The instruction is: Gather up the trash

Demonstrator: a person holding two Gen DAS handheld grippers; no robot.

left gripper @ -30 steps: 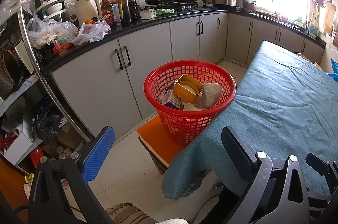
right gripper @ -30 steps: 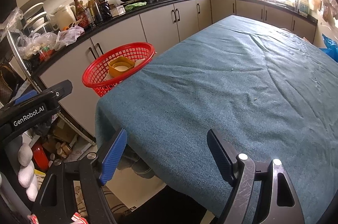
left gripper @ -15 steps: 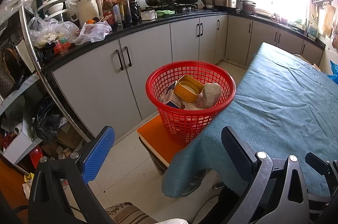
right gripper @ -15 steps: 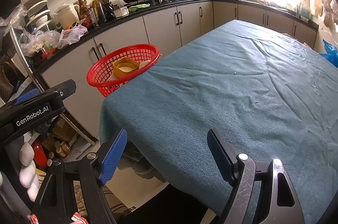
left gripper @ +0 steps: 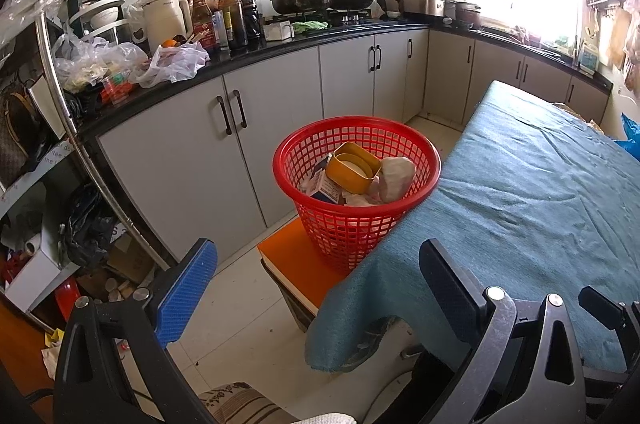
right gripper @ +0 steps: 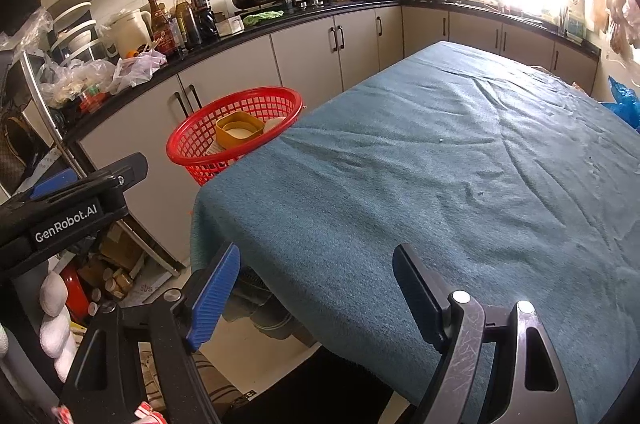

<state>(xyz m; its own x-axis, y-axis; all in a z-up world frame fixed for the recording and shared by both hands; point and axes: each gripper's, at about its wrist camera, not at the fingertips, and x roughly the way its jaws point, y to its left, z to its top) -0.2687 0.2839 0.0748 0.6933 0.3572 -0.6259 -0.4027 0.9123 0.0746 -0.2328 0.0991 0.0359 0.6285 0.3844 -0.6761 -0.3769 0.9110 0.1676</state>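
Left gripper [left gripper: 316,276] was spread wide, nothing between the fingers, off the table's near corner. Right gripper [right gripper: 316,284] was likewise released and empty, above the table edge. Table [right gripper: 460,159] was covered by a teal cloth. Red basket [left gripper: 356,224] sat on an orange stool [left gripper: 288,256] just beside the table's left edge. Inside: yellow container [left gripper: 352,167], crumpled white wad [left gripper: 394,175], blue-and-white carton [left gripper: 324,187].
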